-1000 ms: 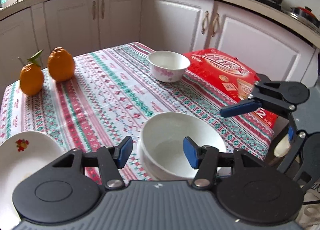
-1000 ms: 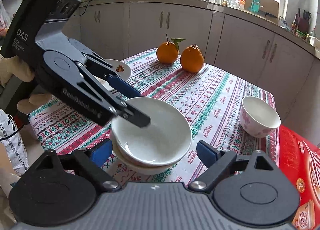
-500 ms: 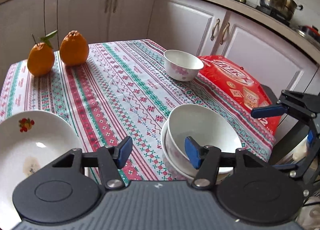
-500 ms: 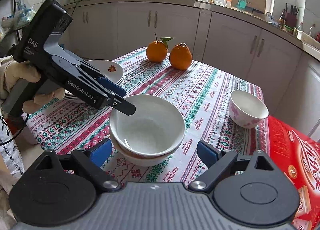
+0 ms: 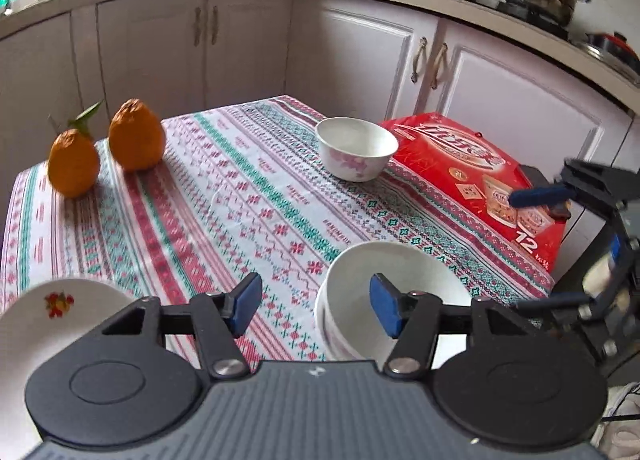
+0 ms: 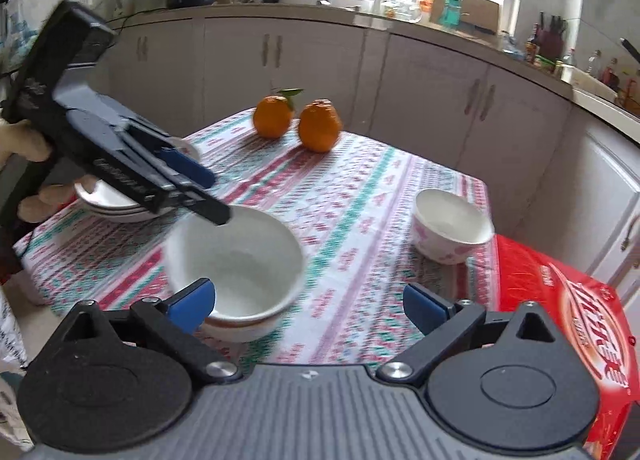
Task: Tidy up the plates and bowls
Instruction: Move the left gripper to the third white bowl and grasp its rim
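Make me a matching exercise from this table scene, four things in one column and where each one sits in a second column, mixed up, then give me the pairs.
Things:
1. two oranges
2. floral bowl
3. plate stack
4. nested white bowls

Places:
A. near table edge, in front of the right gripper
B. beside the red box
C. far end of the tablecloth
D. under the left gripper, by the gloved hand

Pairs: 1-C, 2-B, 3-D, 4-A
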Demonstrator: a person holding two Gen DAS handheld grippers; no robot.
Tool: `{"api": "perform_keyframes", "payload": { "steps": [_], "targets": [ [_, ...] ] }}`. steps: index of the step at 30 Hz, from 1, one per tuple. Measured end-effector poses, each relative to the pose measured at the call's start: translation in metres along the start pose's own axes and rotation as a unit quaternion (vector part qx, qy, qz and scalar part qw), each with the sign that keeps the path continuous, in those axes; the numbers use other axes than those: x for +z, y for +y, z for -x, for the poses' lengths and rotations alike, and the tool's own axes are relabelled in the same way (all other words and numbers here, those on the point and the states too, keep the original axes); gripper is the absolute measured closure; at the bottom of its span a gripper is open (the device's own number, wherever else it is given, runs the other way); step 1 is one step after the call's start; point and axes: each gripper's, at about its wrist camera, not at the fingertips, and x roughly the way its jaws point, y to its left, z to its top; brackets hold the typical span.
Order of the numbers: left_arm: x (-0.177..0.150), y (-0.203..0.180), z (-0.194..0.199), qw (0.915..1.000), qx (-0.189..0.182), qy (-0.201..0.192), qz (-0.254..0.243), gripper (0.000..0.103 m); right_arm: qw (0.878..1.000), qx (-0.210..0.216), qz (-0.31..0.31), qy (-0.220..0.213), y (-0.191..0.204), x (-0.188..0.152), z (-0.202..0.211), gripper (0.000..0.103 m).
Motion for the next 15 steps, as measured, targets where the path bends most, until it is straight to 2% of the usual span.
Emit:
{"api": "perform_keyframes", "payload": {
  "steps": [6, 9, 11, 15],
  "targets": [
    [0.029, -0.017, -0.024, 0.9990, 0.001, 0.017, -0.041, 0.039, 0.999, -0.025, -0.027, -0.004, -0.046, -0.001, -0.015, 0.001],
    [0.048, -0.021, -0.041, 0.9983, -0.001, 0.023, -0.053, 0.037, 0.999, -0.031, -0.038, -0.001, -0.069, 0.000, -0.028, 0.001],
    [0.060, -0.024, -0.052, 0.9977, 0.000, 0.023, -0.064, 0.031, 0.998, -0.032, -0.045, 0.003, -0.084, 0.002, -0.038, 0.001],
    [0.080, -0.029, -0.077, 0.9963, -0.004, 0.025, -0.082, 0.030, 0.998, -0.033, -0.058, 0.007, -0.110, 0.009, -0.058, 0.001]
  ]
}}
